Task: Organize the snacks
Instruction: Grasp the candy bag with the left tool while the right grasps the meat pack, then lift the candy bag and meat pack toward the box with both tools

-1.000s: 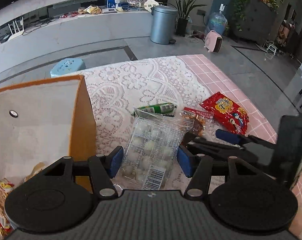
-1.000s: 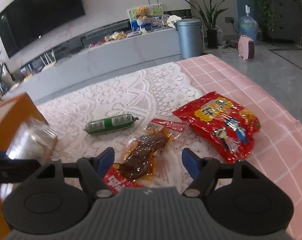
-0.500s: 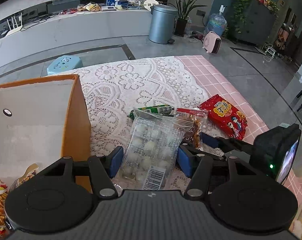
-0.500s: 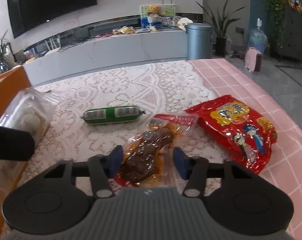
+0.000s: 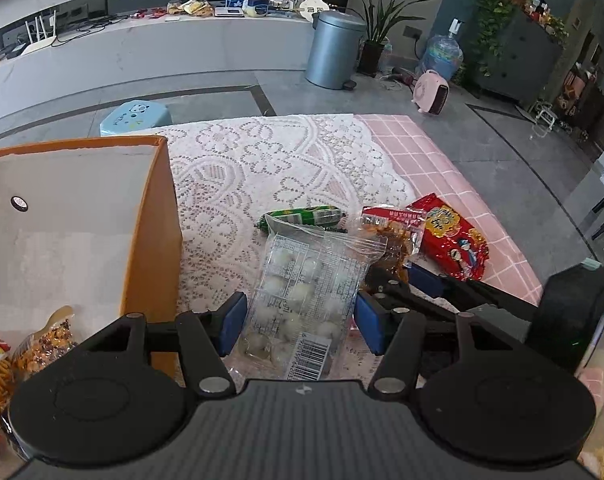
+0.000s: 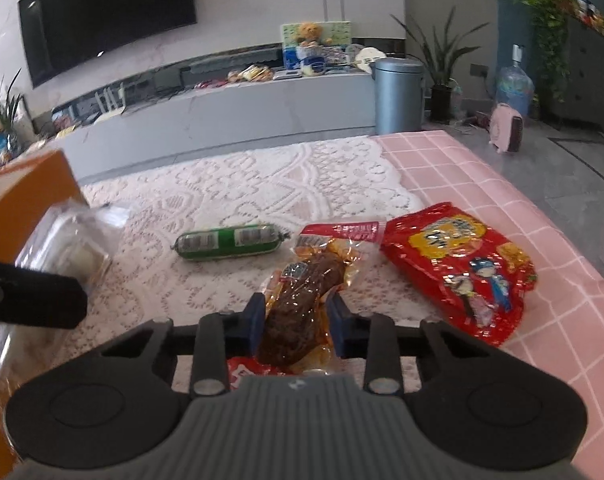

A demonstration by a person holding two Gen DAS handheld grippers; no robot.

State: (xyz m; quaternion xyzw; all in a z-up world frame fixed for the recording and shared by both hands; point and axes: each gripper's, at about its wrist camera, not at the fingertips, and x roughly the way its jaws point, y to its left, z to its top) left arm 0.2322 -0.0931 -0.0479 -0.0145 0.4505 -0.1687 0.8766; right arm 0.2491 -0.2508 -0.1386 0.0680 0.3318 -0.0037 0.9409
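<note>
Snacks lie on a white lace cloth [image 5: 262, 168] over a pink checked tablecloth [image 6: 481, 168]. Nearest, the left gripper [image 5: 300, 322] is clamped on a clear plastic bag of pale round sweets [image 5: 305, 292], beside an orange cardboard box [image 5: 154, 232] with packets inside. The right gripper [image 6: 296, 322] has just been closing, and its blue pads now press a clear pouch of dark brown meat [image 6: 302, 300]. Past them lie a green sausage stick [image 6: 230, 240] and a red foil packet [image 6: 461, 264]. Beyond the table are grey floor tiles, a grey metal bin [image 6: 397, 96], a long white counter [image 5: 162, 52] and a wall television [image 6: 110, 12]
</note>
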